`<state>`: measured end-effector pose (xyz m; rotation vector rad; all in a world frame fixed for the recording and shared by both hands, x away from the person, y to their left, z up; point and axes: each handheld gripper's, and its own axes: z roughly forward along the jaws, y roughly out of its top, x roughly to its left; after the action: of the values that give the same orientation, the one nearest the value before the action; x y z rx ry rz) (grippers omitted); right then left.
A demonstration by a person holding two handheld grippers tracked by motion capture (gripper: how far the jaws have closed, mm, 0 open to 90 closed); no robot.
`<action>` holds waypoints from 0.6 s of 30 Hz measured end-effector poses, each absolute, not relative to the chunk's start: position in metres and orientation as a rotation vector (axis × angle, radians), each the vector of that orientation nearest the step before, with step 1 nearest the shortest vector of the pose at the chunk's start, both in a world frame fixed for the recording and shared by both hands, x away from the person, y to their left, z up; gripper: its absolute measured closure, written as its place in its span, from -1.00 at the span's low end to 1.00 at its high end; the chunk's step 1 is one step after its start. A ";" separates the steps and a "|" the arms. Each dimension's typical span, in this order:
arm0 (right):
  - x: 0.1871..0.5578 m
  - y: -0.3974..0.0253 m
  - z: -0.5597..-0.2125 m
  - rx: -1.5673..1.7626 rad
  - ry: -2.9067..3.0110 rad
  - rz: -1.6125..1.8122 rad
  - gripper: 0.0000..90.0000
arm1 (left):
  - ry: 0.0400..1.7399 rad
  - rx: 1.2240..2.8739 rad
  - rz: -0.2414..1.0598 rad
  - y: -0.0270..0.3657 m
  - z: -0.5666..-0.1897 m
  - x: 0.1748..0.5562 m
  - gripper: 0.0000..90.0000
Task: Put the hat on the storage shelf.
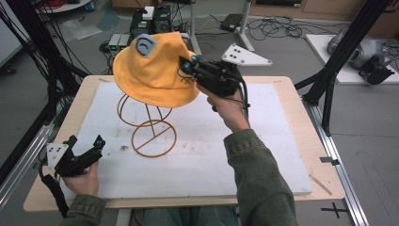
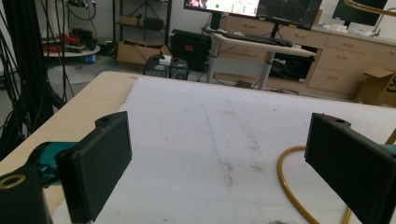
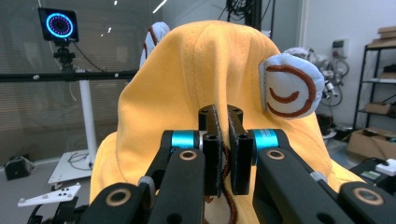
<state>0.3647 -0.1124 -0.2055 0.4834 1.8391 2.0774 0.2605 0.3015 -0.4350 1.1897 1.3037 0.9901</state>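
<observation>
On the white-padded counter [image 1: 263,155] I see my right claw [image 1: 188,64] pinching the yellow hat [image 1: 153,70] above the wire stand [image 1: 150,129]; my left claw [image 1: 84,147] rests open near the corner.

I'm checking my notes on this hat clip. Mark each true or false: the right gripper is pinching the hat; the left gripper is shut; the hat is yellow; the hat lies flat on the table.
1. The right gripper pinches the hat: true.
2. The left gripper is shut: false, its jaws stand wide apart.
3. The hat is yellow: true.
4. The hat lies flat on the table: false, it is up at the top of the wire stand.
</observation>
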 end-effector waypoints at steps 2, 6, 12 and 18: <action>0.368 -0.097 -0.205 0.486 1.874 2.070 0.94 | 1.304 1.187 0.988 0.302 -0.435 0.260 -0.83; 0.372 -0.075 -0.209 0.491 1.953 2.028 0.94 | 1.315 1.167 0.985 0.306 -0.435 0.260 -0.83; 0.376 -0.053 -0.226 0.510 2.100 1.918 0.94 | 1.324 1.135 0.962 0.310 -0.434 0.258 -0.83; 0.379 -0.047 -0.249 0.545 2.157 1.868 0.94 | 1.320 1.143 0.952 0.309 -0.434 0.259 -0.83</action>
<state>0.3791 -0.0467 -0.2487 0.5451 2.1565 1.8678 0.2594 0.3087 -0.4336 1.1433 1.3200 0.9521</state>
